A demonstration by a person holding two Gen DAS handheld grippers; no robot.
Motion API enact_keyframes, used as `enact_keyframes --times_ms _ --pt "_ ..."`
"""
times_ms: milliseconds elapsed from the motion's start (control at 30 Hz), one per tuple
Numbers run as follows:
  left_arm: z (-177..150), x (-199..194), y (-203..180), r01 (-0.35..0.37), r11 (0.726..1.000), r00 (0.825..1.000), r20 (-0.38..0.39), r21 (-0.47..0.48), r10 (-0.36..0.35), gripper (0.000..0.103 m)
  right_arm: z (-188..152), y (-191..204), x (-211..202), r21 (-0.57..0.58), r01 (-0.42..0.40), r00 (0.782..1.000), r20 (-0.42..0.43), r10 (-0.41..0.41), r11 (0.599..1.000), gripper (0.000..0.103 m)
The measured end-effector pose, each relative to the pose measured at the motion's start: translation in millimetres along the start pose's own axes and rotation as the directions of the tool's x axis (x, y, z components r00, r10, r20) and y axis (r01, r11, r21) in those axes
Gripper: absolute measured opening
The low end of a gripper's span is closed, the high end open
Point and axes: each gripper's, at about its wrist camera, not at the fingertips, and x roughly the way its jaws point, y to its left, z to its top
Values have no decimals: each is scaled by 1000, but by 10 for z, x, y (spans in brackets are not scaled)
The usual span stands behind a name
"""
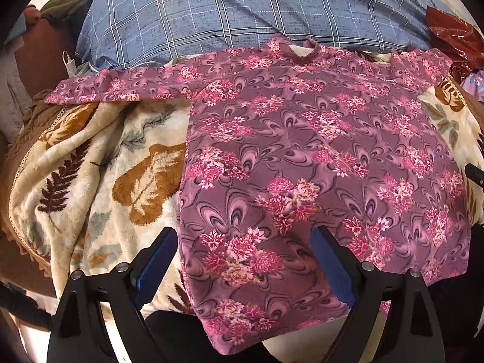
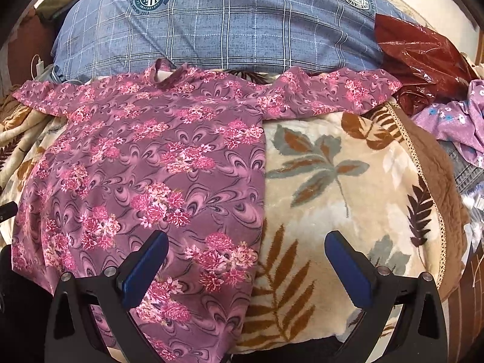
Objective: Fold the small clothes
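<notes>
A purple top with pink flowers (image 1: 302, 151) lies flat on a cream leaf-print blanket (image 1: 99, 175), collar at the far side and both sleeves spread out sideways. My left gripper (image 1: 243, 236) hovers open above the top's lower left corner, blue pads wide apart, nothing between them. In the right wrist view the same top (image 2: 151, 166) fills the left half, its right side edge running straight toward me. My right gripper (image 2: 246, 240) is open over that edge near the hem; one finger is above the cloth, the other above the blanket (image 2: 348, 166).
A blue checked pillow (image 1: 242, 9) lies behind the collar. A dark red plastic bag (image 2: 423, 51) and a lilac flowered cloth (image 2: 453, 121) sit at the far right. A white charger and cable (image 1: 69, 63) lie at the far left. The blanket's brown border (image 2: 429, 163) curves along the right.
</notes>
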Motion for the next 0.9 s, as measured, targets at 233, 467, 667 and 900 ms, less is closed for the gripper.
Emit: enact_keyframes --times_ms 233,467,667,900 --pt "86 48 181 30 997 999 -21 -70 -32 90 8 -114 -23 43 -17 1000 5 17 999 103" --pt "197 29 673 -55 984 998 -30 -170 51 90 -8 -217 -45 73 -44 999 12 43 996 103" --pt "124 126 831 -97 977 994 -65 -188 87 90 1 -243 -49 82 -58 998 12 57 995 103" --pt "-3 411 878 -59 981 992 -122 -187 36 90 -91 -378 -60 110 -71 997 -12 73 991 103"
